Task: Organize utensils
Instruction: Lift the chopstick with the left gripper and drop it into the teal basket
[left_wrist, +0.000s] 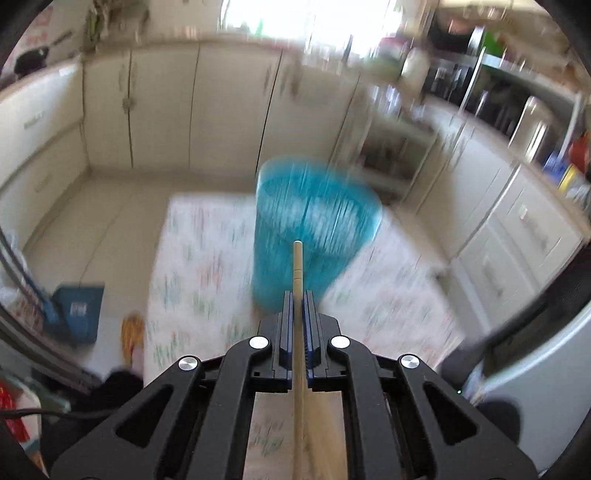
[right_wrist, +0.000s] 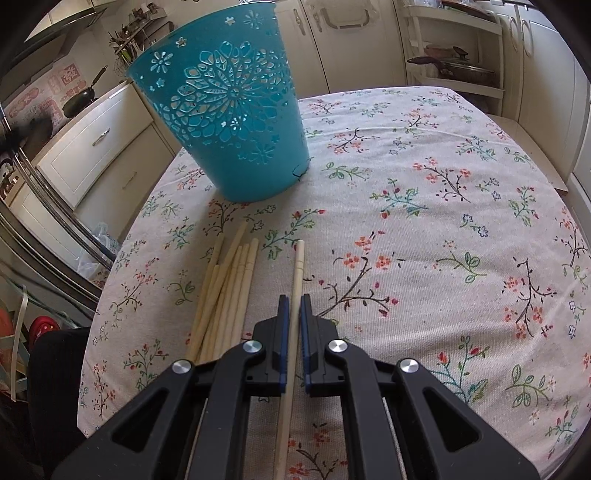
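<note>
Each gripper is clamped on a single wooden chopstick, and the job now is to get those sticks into the teal cut-out basket (right_wrist: 225, 107) standing on the far left part of the floral tablecloth (right_wrist: 424, 206). The left gripper (left_wrist: 298, 295) has its jaws closed tight on a chopstick (left_wrist: 297, 258) whose tip juts forward past the blue pads, lined up with the basket (left_wrist: 314, 229), which shows blurred straight ahead in that view. To do this well, the stick's tip should clear the basket's rim before the jaws let go, so it drops inside rather than glancing off the patterned wall; tilting the tip downward over the opening would probably help it slide in. The basket looks light and tapers to a narrow base, so a knock on the rim could tip it. The left gripper points forward and downward, well above the cloth, with the stick running along its centre line. The right gripper (right_wrist: 294, 299) points more steeply down, low over the near part of the table, jaws closed on another chopstick (right_wrist: 297, 269) that runs straight between the pads and out ahead. Just to its left lies a loose bundle of chopsticks (right_wrist: 231, 280) on the cloth, near the basket's base, not yet sorted.
</note>
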